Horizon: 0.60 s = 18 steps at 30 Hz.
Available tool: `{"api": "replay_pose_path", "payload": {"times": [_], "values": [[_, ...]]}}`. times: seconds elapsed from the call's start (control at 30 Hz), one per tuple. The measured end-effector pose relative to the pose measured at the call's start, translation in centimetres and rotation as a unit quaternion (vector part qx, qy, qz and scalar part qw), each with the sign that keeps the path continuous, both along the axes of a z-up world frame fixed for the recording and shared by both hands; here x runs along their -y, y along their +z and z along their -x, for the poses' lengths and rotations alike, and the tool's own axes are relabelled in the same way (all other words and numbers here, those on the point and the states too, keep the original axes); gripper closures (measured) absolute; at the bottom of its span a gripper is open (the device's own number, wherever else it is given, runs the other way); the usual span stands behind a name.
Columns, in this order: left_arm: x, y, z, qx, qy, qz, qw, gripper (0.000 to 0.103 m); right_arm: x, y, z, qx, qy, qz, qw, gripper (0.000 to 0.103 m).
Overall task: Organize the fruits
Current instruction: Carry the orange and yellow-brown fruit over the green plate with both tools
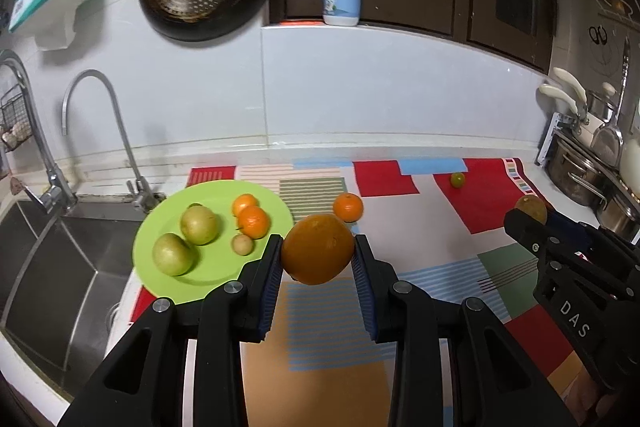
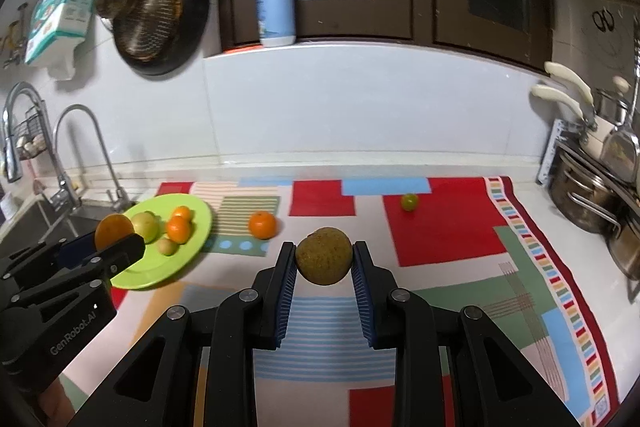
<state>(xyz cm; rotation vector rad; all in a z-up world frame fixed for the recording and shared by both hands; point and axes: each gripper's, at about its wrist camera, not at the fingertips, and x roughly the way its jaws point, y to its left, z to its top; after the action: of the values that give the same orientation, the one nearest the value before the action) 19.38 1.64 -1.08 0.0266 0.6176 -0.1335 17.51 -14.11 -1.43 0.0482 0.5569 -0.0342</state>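
**Both tongs hold a fruit above the mat**

The left tongs [image 1: 317, 251] are closed around a big orange [image 1: 317, 254]. Its two blue ribbed pads [image 1: 267, 291] press on the sides of the round, bumpy fruit. It hangs in the air just beside the green plate [image 1: 224, 197].

The right tongs [image 2: 324, 258] are clamped on a brown-green fruit [image 2: 324, 255]. This fruit is round with a rough, speckled skin. It is held up over the middle of the mat.

The plate is flat, round and shiny. It sits on the left end of the worktop, next to the steel sink [image 1: 48, 267]. On it lie two smooth green apples [image 1: 199, 225], two small oranges [image 1: 253, 221] and one tiny pale fruit [image 1: 243, 245].

One more small orange [image 2: 262, 225] sits on the colourful patchwork mat [image 2: 448, 239], near the plate. A little green fruit [image 2: 409, 202] rests far back on a red patch, well apart from the others.

The black body of the right tongs reads "DAS" in the left view. The left tongs read "GenRobot.AI" in the right view.
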Motion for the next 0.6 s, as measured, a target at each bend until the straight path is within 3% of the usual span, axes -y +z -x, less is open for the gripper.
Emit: {"api": "replay_pose_path", "payload": {"times": [0.6], "values": [[-6.8, 0.6, 0.4, 0.008, 0.036, -0.01, 0.9993, 0.069, -7.5, 1.2, -1.2, 0.02, 0.069, -0.004, 0.997, 0.074]]}}
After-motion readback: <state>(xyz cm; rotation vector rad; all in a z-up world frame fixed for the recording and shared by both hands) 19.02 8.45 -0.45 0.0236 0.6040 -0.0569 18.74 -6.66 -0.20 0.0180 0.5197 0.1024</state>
